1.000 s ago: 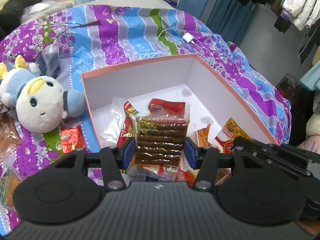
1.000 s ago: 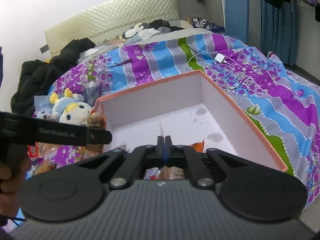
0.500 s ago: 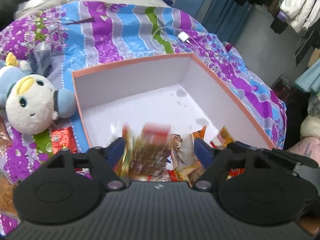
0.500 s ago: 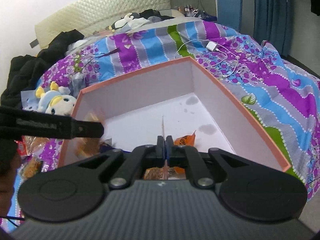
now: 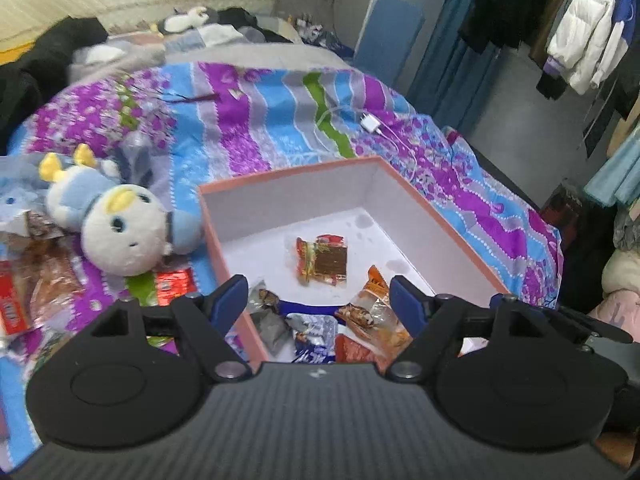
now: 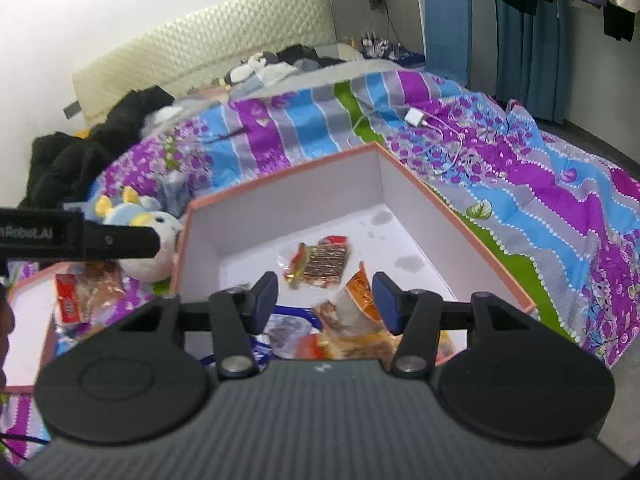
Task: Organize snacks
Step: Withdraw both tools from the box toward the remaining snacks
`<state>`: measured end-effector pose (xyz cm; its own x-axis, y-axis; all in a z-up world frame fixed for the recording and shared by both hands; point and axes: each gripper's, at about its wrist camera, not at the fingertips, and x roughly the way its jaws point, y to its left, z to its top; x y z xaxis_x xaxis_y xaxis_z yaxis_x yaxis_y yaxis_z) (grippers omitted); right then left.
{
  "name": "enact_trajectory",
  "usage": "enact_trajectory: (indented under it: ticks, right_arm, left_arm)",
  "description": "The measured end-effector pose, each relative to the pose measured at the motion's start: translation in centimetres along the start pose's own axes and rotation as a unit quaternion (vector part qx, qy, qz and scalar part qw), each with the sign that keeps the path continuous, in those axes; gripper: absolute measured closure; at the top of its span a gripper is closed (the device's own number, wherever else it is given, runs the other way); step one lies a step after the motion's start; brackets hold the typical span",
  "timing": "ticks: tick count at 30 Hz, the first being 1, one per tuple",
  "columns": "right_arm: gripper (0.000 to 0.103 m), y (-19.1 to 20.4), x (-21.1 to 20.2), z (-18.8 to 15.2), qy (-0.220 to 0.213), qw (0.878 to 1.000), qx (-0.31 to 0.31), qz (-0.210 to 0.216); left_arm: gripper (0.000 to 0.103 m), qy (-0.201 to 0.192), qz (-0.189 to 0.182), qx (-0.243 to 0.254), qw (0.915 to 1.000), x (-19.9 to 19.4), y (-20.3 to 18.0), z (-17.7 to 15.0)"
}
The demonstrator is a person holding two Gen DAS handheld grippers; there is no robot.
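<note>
Both grippers hang over a pink-rimmed box (image 5: 420, 204) on a bed: the left gripper (image 5: 318, 300) and right gripper (image 6: 325, 298) have fingers spread apart, empty. A snack packet (image 5: 323, 261) lies flat on the box floor.

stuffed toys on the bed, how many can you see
2. A blue and white plush lies just left of the pink box; a black and white plush sits far back near the headboard. Others may be hidden among the clothes.
</note>
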<state>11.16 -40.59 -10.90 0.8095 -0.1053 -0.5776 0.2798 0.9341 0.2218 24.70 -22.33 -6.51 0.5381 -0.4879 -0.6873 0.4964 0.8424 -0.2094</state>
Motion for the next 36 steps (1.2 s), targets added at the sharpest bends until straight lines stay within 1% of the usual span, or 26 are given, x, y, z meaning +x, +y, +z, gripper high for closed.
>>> enact_trajectory:
  ticks: [6, 10, 15, 22, 28, 32, 33, 36]
  right_arm:
    - [0.048, 1.6, -4.4, -0.6, -0.022, 1.0, -0.002, 0.016]
    - [0.048, 2.8, -7.0, -1.2, -0.032, 0.999, -0.007, 0.025]
    - [0.048, 4.2, -9.5, -2.2, -0.036, 0.999, -0.015, 0.031]
    - [0.048, 6.3, -12.5, -3.5, -0.038, 0.998, -0.029, 0.05]
    - [0.048, 8.0, -13.3, -4.1, -0.035, 0.997, -0.038, 0.065]
    - [0.048, 9.5, -13.0, -4.0, -0.023, 0.995, -0.054, 0.085]
    - [0.048, 9.9, -12.8, -3.9, -0.021, 0.994, -0.059, 0.092]
    - [0.048, 11.3, -12.2, -3.4, -0.012, 0.991, -0.071, 0.114]
  left_arm:
    - [0.022, -0.018, 0.024, -0.003, 0.9995, -6.2, 0.2, -2.1]
    - [0.022, -0.026, 0.032, -0.008, 0.9991, -10.1, 0.3, -4.0]
    - [0.022, -0.041, 0.035, -0.018, 0.9984, -13.9, 0.7, -5.9]
    - [0.022, -0.05, 0.055, -0.023, 0.997, -18.0, 1.6, -8.4]
    - [0.022, -0.045, 0.06, -0.045, 0.9962, -19.3, 2.8, -10.0]
    - [0.022, -0.045, 0.073, -0.026, 0.996, -21.0, 2.6, -10.2]
    - [0.022, -0.041, 0.072, -0.028, 0.9962, -21.3, 2.5, -10.0]
    - [0.022, -0.02, 0.055, -0.044, 0.9973, -22.8, 2.7, -9.3]
